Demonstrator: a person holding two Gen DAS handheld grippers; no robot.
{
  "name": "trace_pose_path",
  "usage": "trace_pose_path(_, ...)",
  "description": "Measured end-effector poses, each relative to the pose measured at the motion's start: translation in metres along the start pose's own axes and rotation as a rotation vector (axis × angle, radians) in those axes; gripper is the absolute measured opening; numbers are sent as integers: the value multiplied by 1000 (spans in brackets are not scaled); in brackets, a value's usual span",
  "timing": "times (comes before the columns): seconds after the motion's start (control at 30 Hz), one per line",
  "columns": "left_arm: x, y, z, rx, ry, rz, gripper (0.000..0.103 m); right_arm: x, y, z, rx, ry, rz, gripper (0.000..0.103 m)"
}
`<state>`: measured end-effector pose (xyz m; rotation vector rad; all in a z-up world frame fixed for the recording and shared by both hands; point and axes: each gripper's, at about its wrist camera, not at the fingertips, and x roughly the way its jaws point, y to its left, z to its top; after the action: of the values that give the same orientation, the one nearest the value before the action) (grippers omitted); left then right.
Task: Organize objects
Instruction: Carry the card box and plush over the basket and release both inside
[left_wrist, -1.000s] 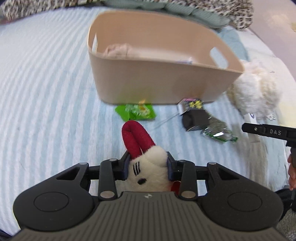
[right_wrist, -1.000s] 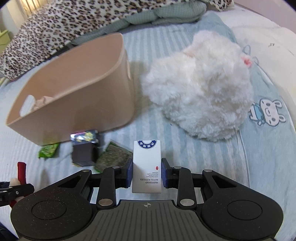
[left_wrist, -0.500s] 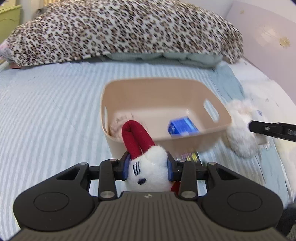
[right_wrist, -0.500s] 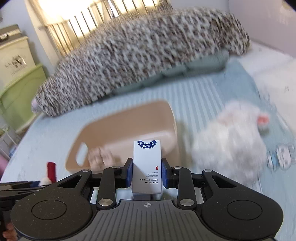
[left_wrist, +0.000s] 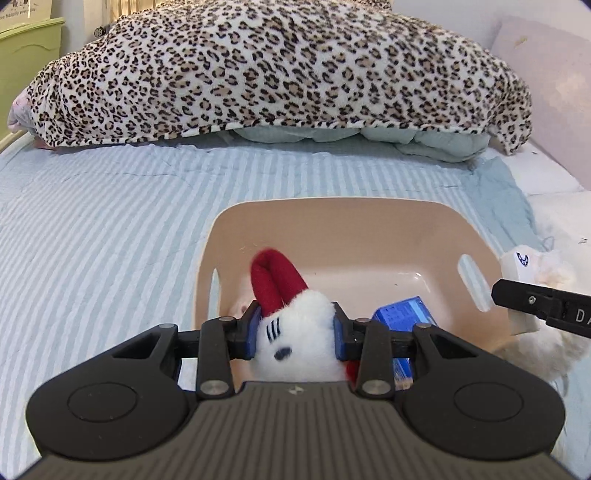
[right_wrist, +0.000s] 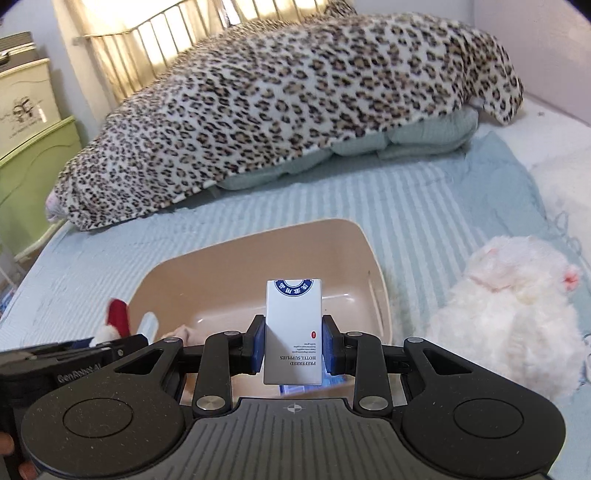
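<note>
My left gripper (left_wrist: 295, 338) is shut on a white plush toy with red ears (left_wrist: 291, 325) and holds it over the near left part of the beige basket (left_wrist: 332, 210). My right gripper (right_wrist: 293, 349) is shut on a white hotel supplies box (right_wrist: 293, 328) and holds it above the basket (right_wrist: 258, 251) on the right side. A blue box (left_wrist: 402, 314) and a pale pink item (right_wrist: 186, 330) lie inside the basket. The right gripper's finger (left_wrist: 543, 302) shows at the right edge of the left wrist view.
A fluffy white plush (right_wrist: 517, 310) lies on the striped bedsheet (left_wrist: 92, 229) right of the basket. A leopard-print blanket (left_wrist: 277, 70) is heaped over green pillows (right_wrist: 413, 136) at the head of the bed. A green cabinet (right_wrist: 33, 162) stands at the left.
Both grippers have risen and moved forward, from low in front of the basket to above it. The small packets on the sheet have dropped out of view. Each gripper still holds its object.
</note>
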<state>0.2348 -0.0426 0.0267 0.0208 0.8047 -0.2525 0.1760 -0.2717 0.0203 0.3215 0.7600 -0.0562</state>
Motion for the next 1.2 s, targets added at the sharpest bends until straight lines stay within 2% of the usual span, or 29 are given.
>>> trace_pose_path(0.3,38,-6,5,-2,36,26,33,47,5,-3,-24,37,-59,28)
trace_pose_path(0.4,48,-3,3,-1,54,15,34,55,5,-6,-28,56,-53,29)
trace_pose_path(0.43,48,-3,3,-2,52,20,35,55,5,-7,-28,56,-50,36)
trace_pose_path(0.47,47,-2,2,-3,47,27,43,54,5,-8,-31,49,-54,42)
trace_pose_path(0.5,44,-1,2,-2,46,39,62,51,5,-8,-36,37,-57,46)
trace_pose_path(0.57,34,0,1,-1,24,62,80,44,6,-10,-53,14,-63,70)
trace_pose_path(0.63,22,4,-2,4,-2,41,81,33,8,-12,-76,-5,-69,73)
trace_pose_path(0.73,7,10,-4,-3,13,24,81,16,8,-15,-102,-18,-76,77)
trace_pose_path(0.9,-22,24,-14,-44,9,-18,81,-14,1,-26,-75,-40,-71,80)
trace_pose_path(1.0,-39,30,-24,-45,-10,-30,82,-26,-5,-35,-83,-19,-73,85)
trace_pose_path(1.07,-47,33,-32,-43,-33,-16,88,-27,-8,-42,-108,9,-96,92)
trace_pose_path(1.2,-49,38,-46,-46,-15,-13,89,-19,-17,-60,-122,81,-110,92)
